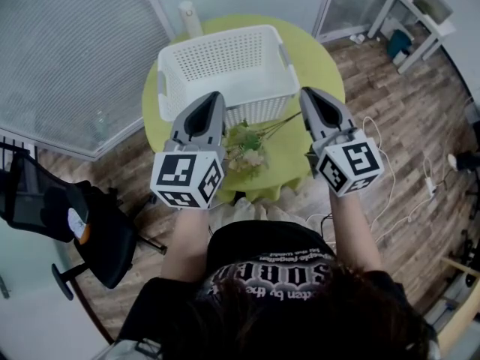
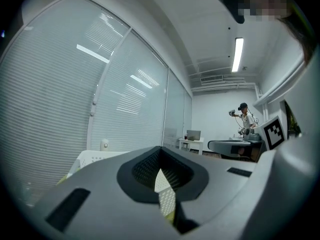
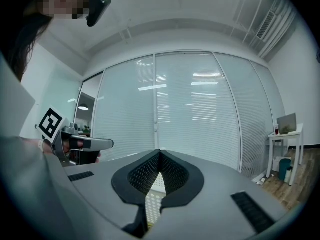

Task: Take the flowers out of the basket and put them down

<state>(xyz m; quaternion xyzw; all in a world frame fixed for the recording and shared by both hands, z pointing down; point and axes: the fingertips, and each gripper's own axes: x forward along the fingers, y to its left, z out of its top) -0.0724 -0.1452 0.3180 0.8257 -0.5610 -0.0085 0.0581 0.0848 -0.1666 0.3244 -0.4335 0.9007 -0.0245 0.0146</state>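
In the head view a bunch of pale flowers with green stems [image 1: 247,147] lies on the round green table [image 1: 322,58], just in front of the white perforated basket [image 1: 225,70]. The basket looks empty. My left gripper [image 1: 215,96] is held above the table's near left, tips over the basket's front wall, jaws shut with nothing between them. My right gripper [image 1: 304,93] hovers at the basket's near right corner, jaws together and empty. Both gripper views look level across the room, over the shut left gripper [image 2: 160,151] and shut right gripper [image 3: 159,154].
A black office chair [image 1: 82,227] stands at the lower left of the head view. Cables [image 1: 390,193] trail over the wooden floor at the right. A white side table [image 1: 420,13] stands far right. Another person [image 2: 245,116] stands far off in the left gripper view.
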